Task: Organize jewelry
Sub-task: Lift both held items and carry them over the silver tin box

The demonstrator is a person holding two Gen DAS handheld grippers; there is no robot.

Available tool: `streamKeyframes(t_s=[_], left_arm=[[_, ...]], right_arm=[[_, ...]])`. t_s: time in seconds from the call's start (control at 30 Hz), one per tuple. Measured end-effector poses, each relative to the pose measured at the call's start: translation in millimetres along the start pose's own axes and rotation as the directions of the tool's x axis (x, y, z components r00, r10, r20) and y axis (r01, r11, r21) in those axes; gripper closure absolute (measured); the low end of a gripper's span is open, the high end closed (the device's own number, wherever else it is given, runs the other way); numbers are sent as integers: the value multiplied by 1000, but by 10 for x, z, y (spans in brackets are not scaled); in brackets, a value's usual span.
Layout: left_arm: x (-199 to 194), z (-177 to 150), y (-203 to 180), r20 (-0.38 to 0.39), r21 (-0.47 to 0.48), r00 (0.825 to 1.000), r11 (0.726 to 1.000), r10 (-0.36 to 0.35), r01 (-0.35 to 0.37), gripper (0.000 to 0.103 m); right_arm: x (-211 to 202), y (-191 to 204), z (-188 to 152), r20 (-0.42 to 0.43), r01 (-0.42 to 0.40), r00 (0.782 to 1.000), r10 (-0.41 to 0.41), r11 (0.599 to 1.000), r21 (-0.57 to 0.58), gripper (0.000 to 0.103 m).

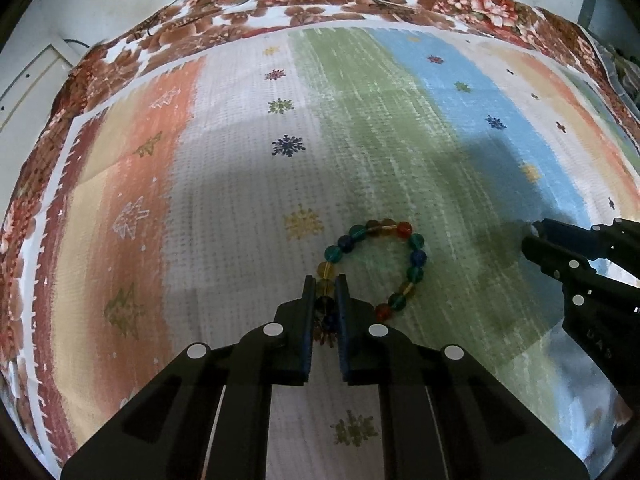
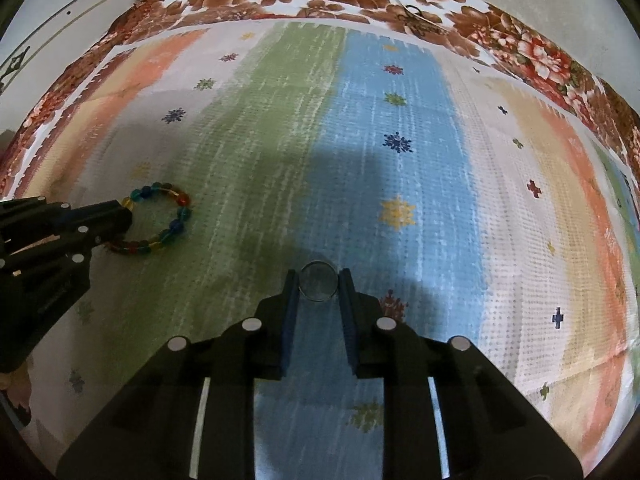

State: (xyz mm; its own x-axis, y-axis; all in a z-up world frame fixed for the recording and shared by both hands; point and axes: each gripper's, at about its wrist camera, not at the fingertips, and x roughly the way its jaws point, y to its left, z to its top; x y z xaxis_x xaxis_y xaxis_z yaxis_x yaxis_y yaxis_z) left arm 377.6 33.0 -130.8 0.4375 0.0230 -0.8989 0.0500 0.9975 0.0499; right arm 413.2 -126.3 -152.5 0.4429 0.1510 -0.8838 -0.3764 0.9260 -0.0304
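On striped mat (image 1: pixel 240 184): multicolor glass-bead bracelet (image 1: pixel 416 258), L gripper (image 1: pixel 325 282) pinching beads.

Striped mat (image 1: pixel 248 184), bead bracelet (image 1: pixel 416 258), ring (image 2: pixel 318 281).

Open cloth all around
Only the bead bracelet (image 1: pixel 376 268) and a clear ring (image 2: pixel 318 281) lay on the striped cloth (image 1: pixel 248 184); elsewhere passage was free.
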Motion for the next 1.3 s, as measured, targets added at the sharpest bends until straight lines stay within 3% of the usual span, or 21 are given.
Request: streamKeyframes(t_s=[0.57, 1.3], left_arm=[[-882, -222, -106, 92, -15, 995, 999, -31, 33, 94], [-2262, -1100, -358, 202, 18, 979, 999, -40, 37, 94]], right_arm=[[-834, 51, -167, 79, -48, 996, 45, 998, 39, 81], [-2110, 217, -1122, 187, -117, 977, 103, 991, 64, 81]])
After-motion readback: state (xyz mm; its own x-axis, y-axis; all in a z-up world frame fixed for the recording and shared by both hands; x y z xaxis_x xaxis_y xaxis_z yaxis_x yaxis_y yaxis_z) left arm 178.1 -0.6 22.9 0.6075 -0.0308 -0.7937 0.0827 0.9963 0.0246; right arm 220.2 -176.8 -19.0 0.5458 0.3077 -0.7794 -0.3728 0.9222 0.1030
